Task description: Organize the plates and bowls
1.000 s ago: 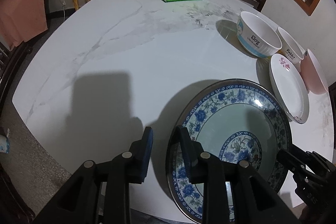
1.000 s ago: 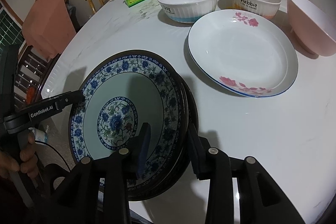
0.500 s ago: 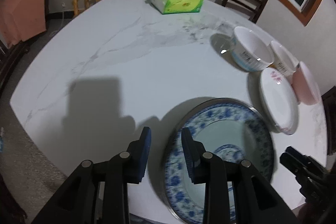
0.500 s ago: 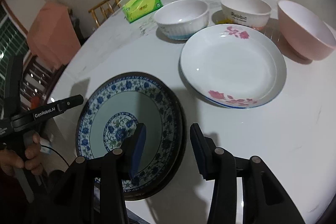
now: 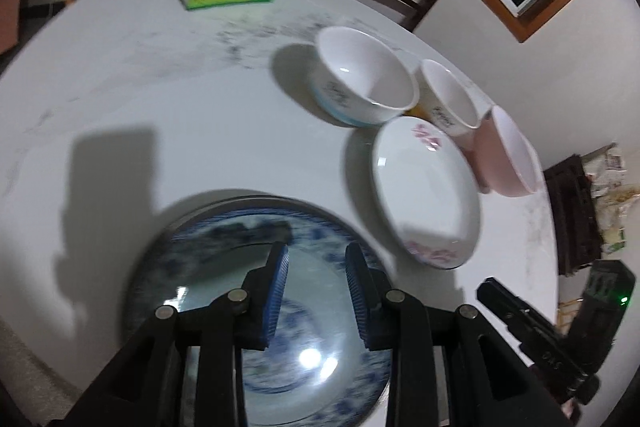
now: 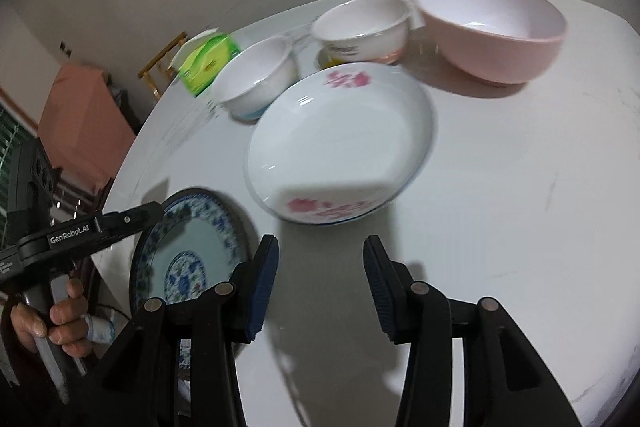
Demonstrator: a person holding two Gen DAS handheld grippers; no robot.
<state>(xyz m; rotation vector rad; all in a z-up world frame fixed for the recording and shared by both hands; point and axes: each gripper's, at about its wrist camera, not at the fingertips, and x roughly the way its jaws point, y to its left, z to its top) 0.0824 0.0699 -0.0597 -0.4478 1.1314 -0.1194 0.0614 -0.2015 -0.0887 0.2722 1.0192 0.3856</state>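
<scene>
Left wrist view: left gripper (image 5: 316,263) hung apart and empty over blue-patterned plate (image 5: 224,267) at table's (image 5: 160,115) near edge; floral plate (image 5: 426,187) further in, three bowls behind.

Right wrist view: right gripper (image 6: 320,259) spread wide, empty, above bare table (image 6: 520,207), before floral plate (image 6: 340,147); pink bowl (image 6: 492,31) toward far edge.

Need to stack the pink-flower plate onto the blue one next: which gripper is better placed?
Probably the right gripper: open, empty, with the pink-flower plate just ahead. The left gripper, also open, hovers over the blue-patterned plate.
</scene>
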